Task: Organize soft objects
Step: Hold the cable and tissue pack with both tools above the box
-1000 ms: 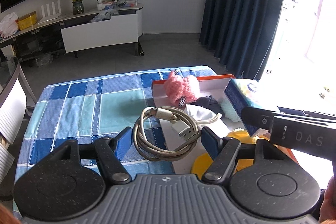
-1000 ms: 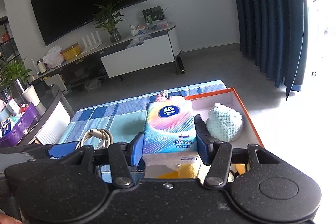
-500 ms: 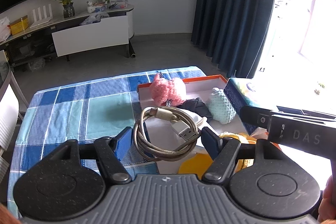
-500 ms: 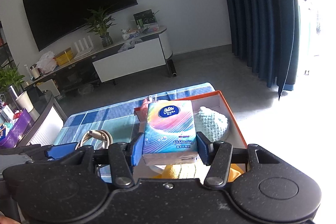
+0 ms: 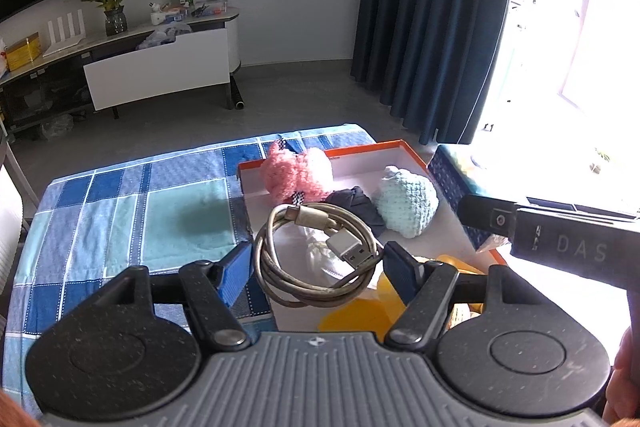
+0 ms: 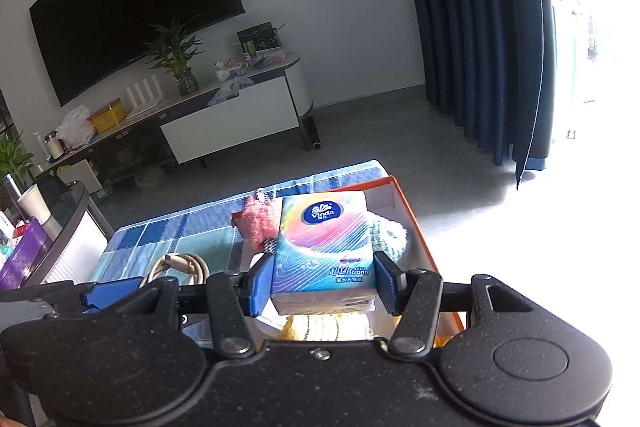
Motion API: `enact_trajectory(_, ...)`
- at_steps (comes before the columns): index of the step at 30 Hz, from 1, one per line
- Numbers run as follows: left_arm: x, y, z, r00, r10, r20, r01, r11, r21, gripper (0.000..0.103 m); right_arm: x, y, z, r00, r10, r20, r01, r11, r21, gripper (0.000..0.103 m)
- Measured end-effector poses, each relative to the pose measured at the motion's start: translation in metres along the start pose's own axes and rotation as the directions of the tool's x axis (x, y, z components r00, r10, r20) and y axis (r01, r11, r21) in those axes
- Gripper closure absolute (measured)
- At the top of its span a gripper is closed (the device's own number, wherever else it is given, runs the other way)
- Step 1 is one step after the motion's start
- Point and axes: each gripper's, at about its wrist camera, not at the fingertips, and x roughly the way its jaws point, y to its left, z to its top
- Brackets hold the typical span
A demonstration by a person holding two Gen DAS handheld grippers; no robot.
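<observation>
Both views have slid across the room since the earlier frames: the orange-rimmed box (image 5: 404, 149) now sits further toward the centre of the left wrist view, with more of its white floor showing, and the dark curtain (image 5: 432, 19) has swung further into frame.

That box lies on the counter over a blue checked cloth (image 5: 132, 203). Inside it, at the far end, a pink fluffy toy (image 5: 296, 175) rests against the rim; beside it lies a dark bundle of fabric (image 5: 356, 203), and next to that a pale mint knitted piece (image 5: 408, 205). Closer in, something white and something yellow (image 5: 360, 315) show beneath the tools, too hidden to identify.

The left tongs (image 5: 318, 269) hold a coiled grey USB cable (image 5: 316, 259) between their blue pads, lifted above the near edge of the box, its metal plug pointing down to the right.

The right tongs (image 6: 322, 285) are clamped on a rainbow-printed tissue pack (image 6: 326, 243), one pad on each long side. The pack hangs over the box, covering most of the mint piece from that view, with the pink toy just to its left. Seen from the left wrist camera, the pack's dark-patterned end pokes in at the right, above the box's right rim.
</observation>
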Motion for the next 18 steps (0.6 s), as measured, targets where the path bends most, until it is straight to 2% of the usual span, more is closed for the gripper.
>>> enact_trajectory(18, 0.017, -0.014, 0.008, 0.999, -0.037, -0.008, 0.037, 0.999, 0.015, 0.031, 0.009, -0.018, 0.007, 1.0, -0.027, -0.002, 0.027, 1.0, 0.016, 0.039)
